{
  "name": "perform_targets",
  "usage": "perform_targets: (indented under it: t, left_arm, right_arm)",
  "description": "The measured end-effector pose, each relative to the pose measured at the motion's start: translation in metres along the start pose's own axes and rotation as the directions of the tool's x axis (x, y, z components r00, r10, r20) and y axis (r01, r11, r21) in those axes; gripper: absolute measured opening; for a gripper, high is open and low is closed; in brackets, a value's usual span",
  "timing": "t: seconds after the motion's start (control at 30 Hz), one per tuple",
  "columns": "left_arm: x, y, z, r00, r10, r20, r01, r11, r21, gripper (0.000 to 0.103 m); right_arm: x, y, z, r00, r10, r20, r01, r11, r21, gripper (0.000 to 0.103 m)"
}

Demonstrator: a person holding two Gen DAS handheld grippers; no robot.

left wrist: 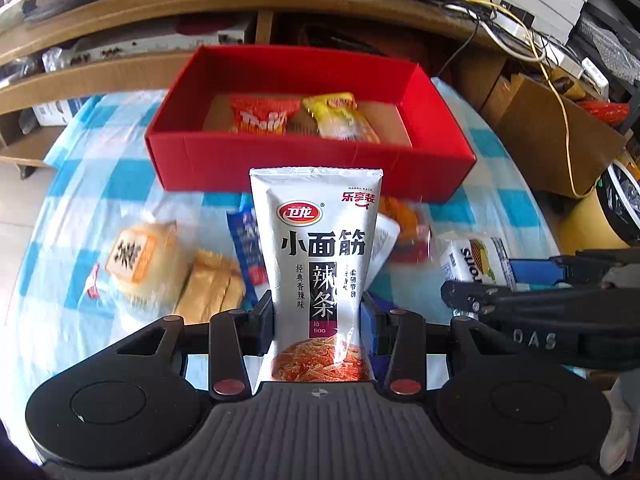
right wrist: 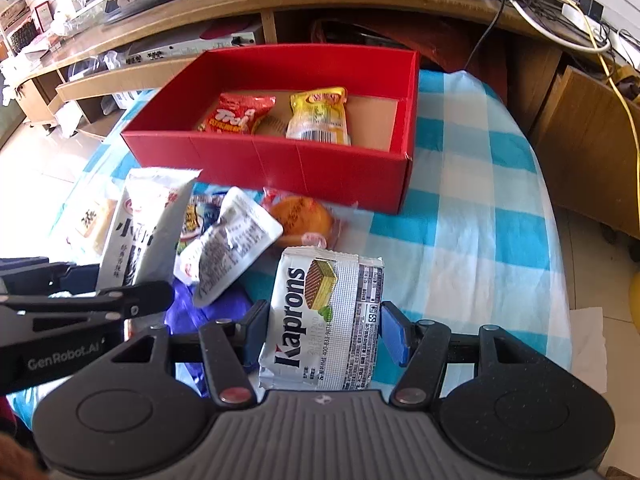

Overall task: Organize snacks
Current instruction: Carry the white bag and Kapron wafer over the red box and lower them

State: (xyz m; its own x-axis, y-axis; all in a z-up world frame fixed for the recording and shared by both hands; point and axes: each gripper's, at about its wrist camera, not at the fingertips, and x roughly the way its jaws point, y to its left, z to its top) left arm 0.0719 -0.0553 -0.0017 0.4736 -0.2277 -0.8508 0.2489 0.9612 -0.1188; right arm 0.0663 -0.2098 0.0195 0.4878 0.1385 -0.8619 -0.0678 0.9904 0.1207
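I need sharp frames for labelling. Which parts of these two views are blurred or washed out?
Left wrist view: buns and loose snacks smeared, held white packet crisp. Right wrist view: wafer pack sharp, floor at left overexposed; fisheye bends both.

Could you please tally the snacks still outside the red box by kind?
Printed packets: 4 (latiao pack, Kaprons wafer pack, blue packet, crumpled white packet)
Clear-wrapped baked goods: 3 (labelled bun, sliced cake, round orange cake)
Total: 7
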Motion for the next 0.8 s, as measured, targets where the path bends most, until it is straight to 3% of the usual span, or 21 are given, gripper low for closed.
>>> perform_targets:
  t: [0.8]
  left_arm:
    - [0.009,-0.001,0.082,0.992,0.018,0.126,-0.017,1.0,-0.012,0.047]
  right_arm:
    - [0.003,-0.008,0.089,0.991,-0.029,0.132,0.022,0.998,0.057,0.079]
